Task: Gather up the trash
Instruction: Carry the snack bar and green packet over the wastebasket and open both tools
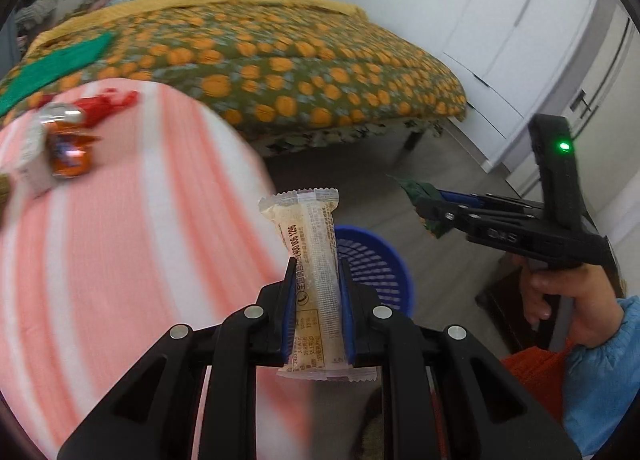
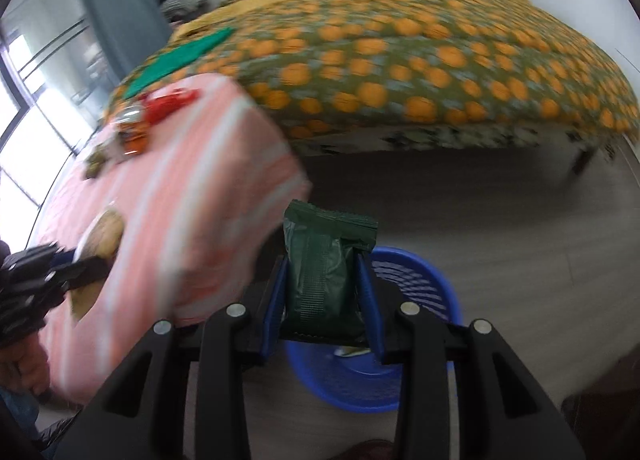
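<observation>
Orange-dotted quilt is covering the bed [image 1: 300, 60] that is filling the back of both views, and in front of it the desk [image 1: 120, 240], draped in pink-and-white stripes, is still carrying trash: a red wrapper [image 1: 108, 104], an orange packet [image 1: 70, 152] and a white carton [image 1: 30, 160]. On the floor just off the desk's edge a blue bin [image 2: 420, 292] is standing, and the drop is turning on it: in each wrist view it is lying just beyond and below the fingertips, so either load seems close to falling in. The left tool [image 1: 316, 300] is clamping a pale bar [image 1: 314, 280] by its lower half, its long axis running up along the fingers, with the bin's rim showing behind the right finger. The right tool [image 2: 324, 288] is gripping a dark green pouch [image 2: 326, 268] upright, squarely over the bin's near rim; judging by that, the right hand is looking better placed. The left view is showing the hand [image 1: 560, 300] in a blue sleeve working the right tool from the side; the right view alone is showing the bin's inside, where a small scrap seems to be lying.
</observation>
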`<state>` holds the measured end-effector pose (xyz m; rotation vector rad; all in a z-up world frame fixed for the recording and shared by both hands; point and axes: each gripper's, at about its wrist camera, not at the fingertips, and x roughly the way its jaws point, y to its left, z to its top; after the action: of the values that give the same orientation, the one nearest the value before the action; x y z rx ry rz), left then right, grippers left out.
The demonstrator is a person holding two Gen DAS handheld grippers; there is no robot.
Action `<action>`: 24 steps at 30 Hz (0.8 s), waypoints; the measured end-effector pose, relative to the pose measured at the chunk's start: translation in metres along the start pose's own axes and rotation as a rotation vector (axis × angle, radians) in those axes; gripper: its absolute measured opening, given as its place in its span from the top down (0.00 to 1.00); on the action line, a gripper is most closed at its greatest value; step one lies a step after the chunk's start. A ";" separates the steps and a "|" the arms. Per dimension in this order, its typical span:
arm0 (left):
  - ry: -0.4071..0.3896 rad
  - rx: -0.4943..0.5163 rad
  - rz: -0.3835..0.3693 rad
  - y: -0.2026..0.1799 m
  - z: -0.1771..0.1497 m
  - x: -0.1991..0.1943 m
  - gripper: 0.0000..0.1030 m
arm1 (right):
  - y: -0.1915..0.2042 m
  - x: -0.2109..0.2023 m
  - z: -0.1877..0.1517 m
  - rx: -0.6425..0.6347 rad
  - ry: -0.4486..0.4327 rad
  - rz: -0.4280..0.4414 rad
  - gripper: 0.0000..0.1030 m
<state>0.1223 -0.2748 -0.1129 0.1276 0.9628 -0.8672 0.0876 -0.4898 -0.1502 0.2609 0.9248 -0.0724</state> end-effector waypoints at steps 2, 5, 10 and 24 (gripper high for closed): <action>0.027 0.025 -0.018 -0.021 0.001 0.023 0.83 | -0.027 0.006 -0.007 0.048 0.004 -0.021 0.67; 0.075 0.042 -0.038 -0.047 0.002 0.058 0.83 | -0.058 0.016 -0.014 0.123 0.025 -0.008 0.67; 0.145 0.040 -0.048 -0.074 0.002 0.117 0.83 | -0.082 0.031 -0.017 0.173 0.057 0.012 0.67; 0.138 -0.034 -0.033 -0.066 0.008 0.156 0.26 | -0.107 0.025 -0.012 0.272 -0.013 0.031 0.36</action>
<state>0.1245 -0.4149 -0.2094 0.1441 1.1103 -0.8810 0.0750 -0.5894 -0.1978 0.5262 0.8974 -0.1712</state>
